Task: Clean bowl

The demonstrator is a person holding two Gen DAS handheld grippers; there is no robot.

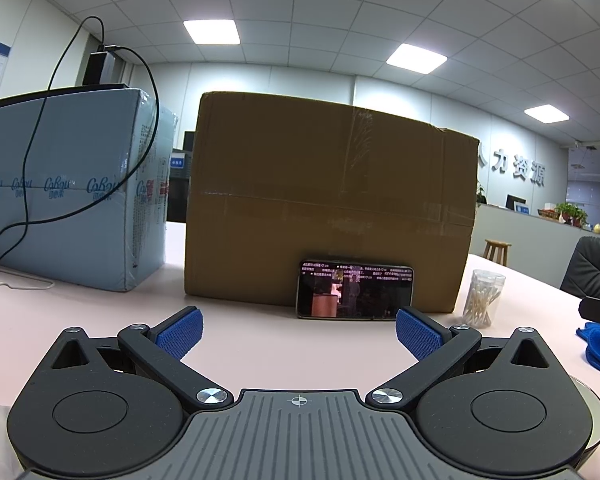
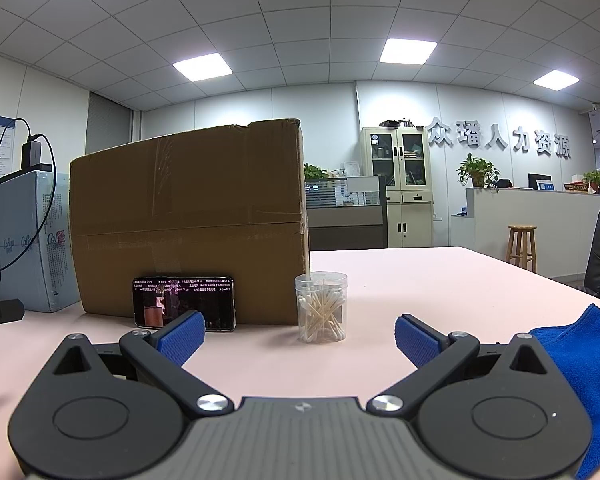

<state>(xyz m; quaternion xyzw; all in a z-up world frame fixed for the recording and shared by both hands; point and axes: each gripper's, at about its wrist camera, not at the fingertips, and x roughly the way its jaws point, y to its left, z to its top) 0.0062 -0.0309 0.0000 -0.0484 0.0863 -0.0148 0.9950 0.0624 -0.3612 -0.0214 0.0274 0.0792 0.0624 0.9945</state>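
No bowl is plainly in view. Only a curved silvery rim (image 1: pixel 594 412) peeks out behind my left gripper's body at the lower right, and I cannot tell what it is. A blue cloth (image 2: pixel 580 364) lies on the pink table (image 2: pixel 420 280) just right of my right gripper (image 2: pixel 299 338), and it also shows at the right edge of the left wrist view (image 1: pixel 598 348). My right gripper is open with nothing between its blue pads. My left gripper (image 1: pixel 299 334) is open and empty too, low over the table.
A big cardboard box (image 1: pixel 328 200) stands ahead with a lit phone (image 1: pixel 354 294) leaning on it. A clear jar of cotton swabs (image 2: pixel 322 308) stands to its right. A pale blue wrapped pack (image 1: pixel 72 192) with black cables sits at left. Stool and chair stand beyond the table.
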